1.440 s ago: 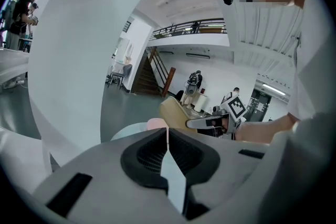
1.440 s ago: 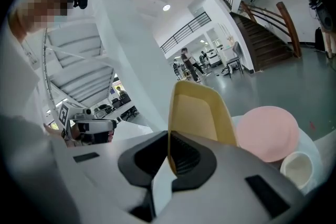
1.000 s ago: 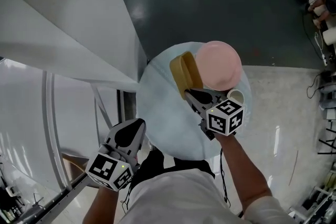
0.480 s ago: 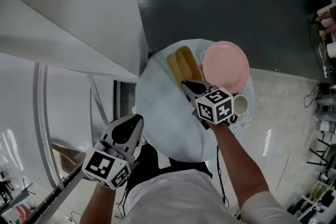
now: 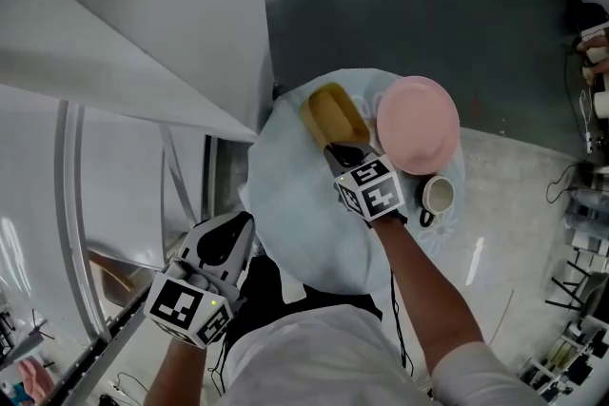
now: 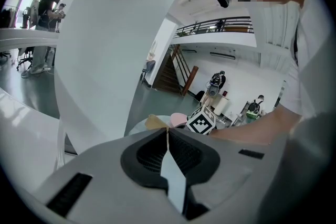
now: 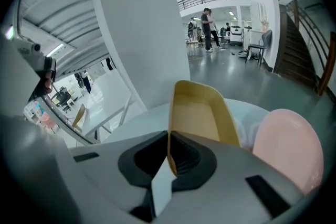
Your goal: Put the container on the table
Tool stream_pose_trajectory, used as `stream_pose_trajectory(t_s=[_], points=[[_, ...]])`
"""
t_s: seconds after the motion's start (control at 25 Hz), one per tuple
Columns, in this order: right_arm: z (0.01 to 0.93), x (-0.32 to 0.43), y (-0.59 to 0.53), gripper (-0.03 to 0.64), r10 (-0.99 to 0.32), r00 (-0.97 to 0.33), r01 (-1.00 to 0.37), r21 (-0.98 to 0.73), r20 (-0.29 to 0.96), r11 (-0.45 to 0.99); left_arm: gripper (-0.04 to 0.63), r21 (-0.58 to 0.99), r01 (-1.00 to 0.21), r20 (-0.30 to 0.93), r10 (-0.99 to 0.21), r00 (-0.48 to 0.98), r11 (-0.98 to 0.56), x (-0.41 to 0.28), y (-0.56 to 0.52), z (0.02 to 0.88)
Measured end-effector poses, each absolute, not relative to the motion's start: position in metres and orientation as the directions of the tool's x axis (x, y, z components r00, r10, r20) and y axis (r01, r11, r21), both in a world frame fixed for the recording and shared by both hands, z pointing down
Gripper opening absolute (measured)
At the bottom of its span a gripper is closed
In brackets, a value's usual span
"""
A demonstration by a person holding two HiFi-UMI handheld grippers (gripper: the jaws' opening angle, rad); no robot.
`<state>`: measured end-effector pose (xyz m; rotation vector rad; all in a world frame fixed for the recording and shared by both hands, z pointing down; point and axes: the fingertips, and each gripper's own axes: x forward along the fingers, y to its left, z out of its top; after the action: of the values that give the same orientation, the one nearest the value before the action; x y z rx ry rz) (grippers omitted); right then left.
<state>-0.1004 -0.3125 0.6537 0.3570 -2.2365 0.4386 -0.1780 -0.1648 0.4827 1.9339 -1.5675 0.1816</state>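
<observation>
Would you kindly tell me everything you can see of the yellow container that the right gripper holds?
The container is a mustard-yellow oblong tray with rounded corners and low raised walls, matte like plastic, and empty. The right gripper has its jaws shut on the rim of its near end. It sits over the far part of the round pale table, just left of the pink plate; whether its base rests on the table cannot be told.

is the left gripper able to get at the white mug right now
Probably not directly: the right gripper, shut on the yellow container, and its arm lie between the left gripper and the mug.
</observation>
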Motion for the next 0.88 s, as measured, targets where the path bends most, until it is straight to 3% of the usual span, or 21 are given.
stream_pose_trajectory(t_s=[0.44,0.88], points=[[0.674,-0.107,-0.300,0.032,-0.134,-0.538,-0.387,-0.102,0.833,0.917,0.031,0.396,-0.913,0.483,-0.823,0.300,-0.100,-0.180,-0.158,0.486],[0.677,-0.108,-0.290,0.035,-0.135,-0.522,-0.395,-0.099,0.842,0.913,0.031,0.387,-0.916,0.484,-0.823,0.298,-0.104,-0.187,-0.144,0.479]])
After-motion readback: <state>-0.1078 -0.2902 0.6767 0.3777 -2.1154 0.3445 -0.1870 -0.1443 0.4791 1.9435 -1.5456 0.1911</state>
